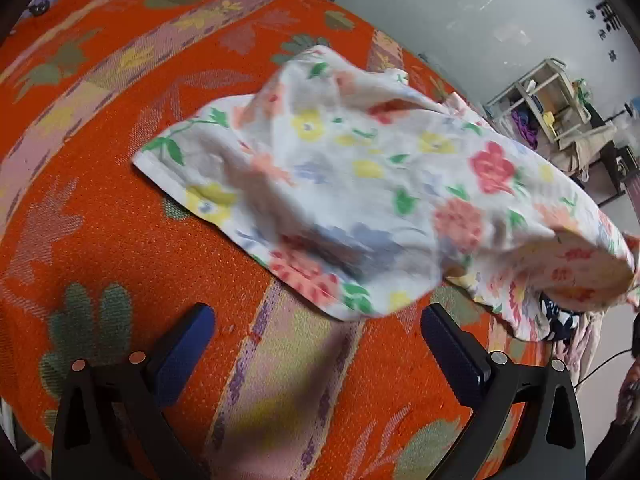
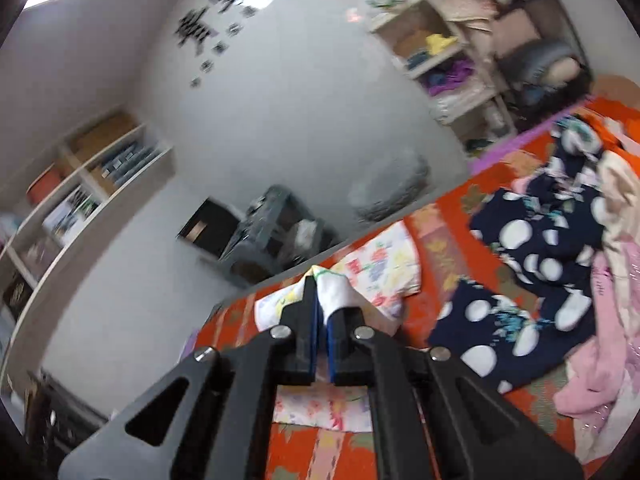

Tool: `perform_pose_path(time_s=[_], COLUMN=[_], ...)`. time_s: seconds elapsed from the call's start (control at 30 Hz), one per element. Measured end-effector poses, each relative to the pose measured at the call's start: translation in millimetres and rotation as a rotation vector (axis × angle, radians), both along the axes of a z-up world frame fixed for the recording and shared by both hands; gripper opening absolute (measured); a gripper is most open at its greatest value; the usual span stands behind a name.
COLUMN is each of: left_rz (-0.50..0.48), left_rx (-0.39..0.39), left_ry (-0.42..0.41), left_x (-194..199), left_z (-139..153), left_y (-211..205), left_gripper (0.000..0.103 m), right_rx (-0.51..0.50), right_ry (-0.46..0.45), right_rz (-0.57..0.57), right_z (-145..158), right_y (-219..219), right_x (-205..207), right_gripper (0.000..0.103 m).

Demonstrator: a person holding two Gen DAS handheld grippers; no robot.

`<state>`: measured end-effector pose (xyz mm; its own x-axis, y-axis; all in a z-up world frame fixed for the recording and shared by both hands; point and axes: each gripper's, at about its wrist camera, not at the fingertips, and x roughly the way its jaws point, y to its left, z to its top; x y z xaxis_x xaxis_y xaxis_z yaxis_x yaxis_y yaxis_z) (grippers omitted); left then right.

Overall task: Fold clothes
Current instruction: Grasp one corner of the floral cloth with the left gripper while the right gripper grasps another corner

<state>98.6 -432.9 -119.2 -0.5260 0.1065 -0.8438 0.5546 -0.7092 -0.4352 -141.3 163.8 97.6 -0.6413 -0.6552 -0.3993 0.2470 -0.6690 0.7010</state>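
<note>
While right fingers [image 2: 320,280] pinch floral cloth [image 1: 360,184], left fingers [image 1: 316,344] gape empty, shelf cubbies [image 2: 432,44] hold fabrics

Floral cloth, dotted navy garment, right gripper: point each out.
floral cloth [image 1: 360,184], left wrist view, its flat middle.
dotted navy garment [image 2: 536,248], right wrist view, its middle.
right gripper [image 2: 317,280], right wrist view, between the closed fingertips.

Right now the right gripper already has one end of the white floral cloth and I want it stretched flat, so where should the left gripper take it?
Probably the hemmed corner of the white floral cloth lying flat on the orange bedspread. Come in low from the open bedspread side, one finger sliding under the edge. The left gripper is open; the right gripper pinches the lifted end.
</note>
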Motion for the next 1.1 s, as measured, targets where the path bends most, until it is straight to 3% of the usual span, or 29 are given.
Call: perform_pose_path(time_s=[0.1,0.2,0.3,0.37,0.43,0.5,0.63,0.73,0.77,0.83,0.87,0.9,0.97,1.1], left_rz=[0.058,0.105,0.148,0.145,0.096,0.016,-0.143,-0.225,-0.25,-0.295,-0.311,-0.311,-0.322,-0.32], left_rx=[0.003,-0.009,-0.112,-0.227,-0.317,-0.34,-0.272,-0.245,-0.238,-0.208,-0.186,-0.16,-0.114,-0.005], left_ry=[-0.012,-0.034,0.008,0.062,0.071,0.045,-0.051,-0.046,-0.038,-0.022,-0.016,-0.013,0.012,0.093], left_x=[-12.5,-28.9,-39.2,-42.9,-56.6,-75.1,-109.2,-121.3,-124.2,-126.6,-126.6,-125.6,-120.9,-110.5], left_z=[-4.9,-1.6,25.4,50.5,65.2,62.3,28.7,11.9,7.5,2.0,0.1,-1.9,-2.4,9.7], left_y=[-9.0,-17.7,-28.5,-35.3,-43.3,-57.3,-70.5,-63.3,-59.7,-53.4,-51.2,-51.4,-52.0,-52.6], left_gripper=[0.103,0.103,0.103,0.103,0.103,0.103,0.103,0.103,0.098,0.057,0.024,0.013,0.001,0.0], right_rx=[0.088,0.045,0.081,0.129,0.186,0.221,0.253,0.258,0.261,0.268,0.272,0.276,0.284,0.289], right_ry=[-0.076,-0.134,-0.151,-0.146,-0.132,-0.121,-0.117,-0.133,-0.14,-0.152,-0.154,-0.156,-0.161,-0.149], right_rz=[-0.086,-0.107,-0.085,-0.057,-0.027,-0.001,0.015,0.016,0.014,0.013,0.013,0.013,0.013,0.026], right_z=[-40.1,-73.1,-85.5,-86.1,-85.3,-86.2,-93.2,-96.6,-97.1,-97.5,-96.9,-96.4,-95.3,-90.3], right_y=[24.7,40.4,42.5,43.0,40.1,39.0,39.7,38.5,37.9,36.5,35.8,35.1,33.6,27.0], right_x=[-7.7,-1.6,5.8,10.9,13.1,13.1,9.6,7.9,8.2,9.3,10.2,11.2,13.2,18.1], right_gripper=[0.005,0.005,0.005,0.006,0.007,0.007,0.007,0.007,0.008,0.008,0.008,0.009,0.009,0.01])
